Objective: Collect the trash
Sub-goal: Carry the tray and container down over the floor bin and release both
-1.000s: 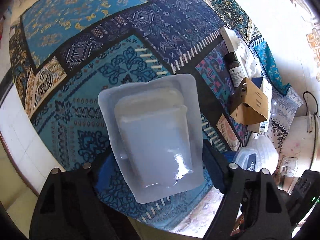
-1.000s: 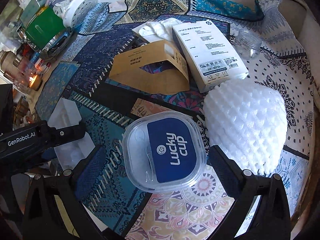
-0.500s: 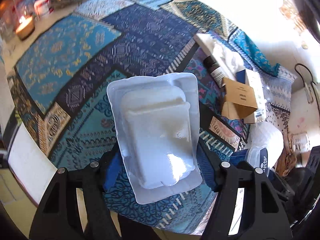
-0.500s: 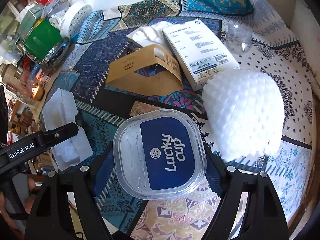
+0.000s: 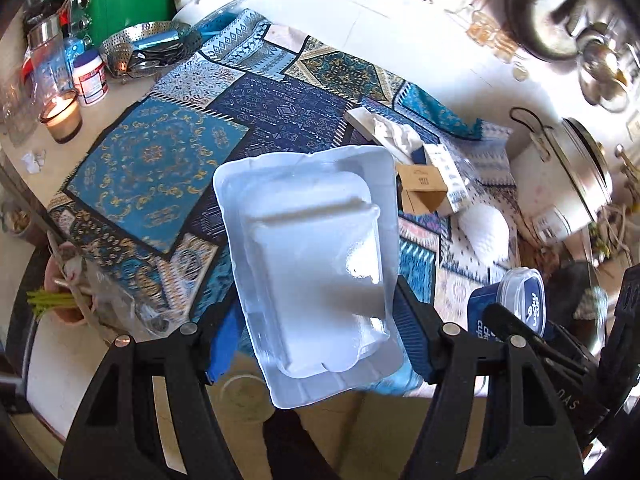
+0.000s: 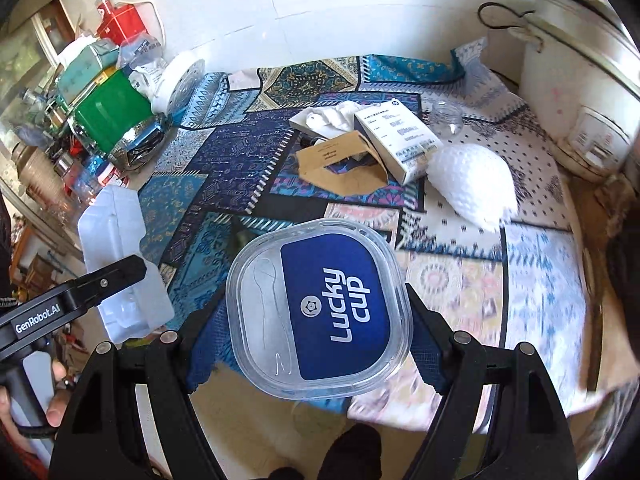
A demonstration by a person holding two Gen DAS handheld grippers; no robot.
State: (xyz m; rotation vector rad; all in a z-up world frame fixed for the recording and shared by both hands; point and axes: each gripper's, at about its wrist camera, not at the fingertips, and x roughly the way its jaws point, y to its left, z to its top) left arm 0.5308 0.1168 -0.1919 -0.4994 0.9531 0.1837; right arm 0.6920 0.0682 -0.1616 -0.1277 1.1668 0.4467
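Above the blue patterned patchwork cloth (image 5: 152, 160), my left gripper (image 5: 316, 344) pinches a clear moulded plastic blister tray (image 5: 312, 272) by its long sides. My right gripper (image 6: 308, 344) clamps a clear rounded-square plastic cup with a blue "Lucky cup" lid (image 6: 320, 312), its jaws having just closed on it. Both are held off the table.

Wall (image 6: 320, 12): white, brightly lit.
Counter (image 5: 36, 364): pale top, covered by a patchwork cloth (image 5: 160, 160) in blue and teal.
Light: strong daylight is seen; a lit candle (image 5: 60, 114) is placed at the counter edge.
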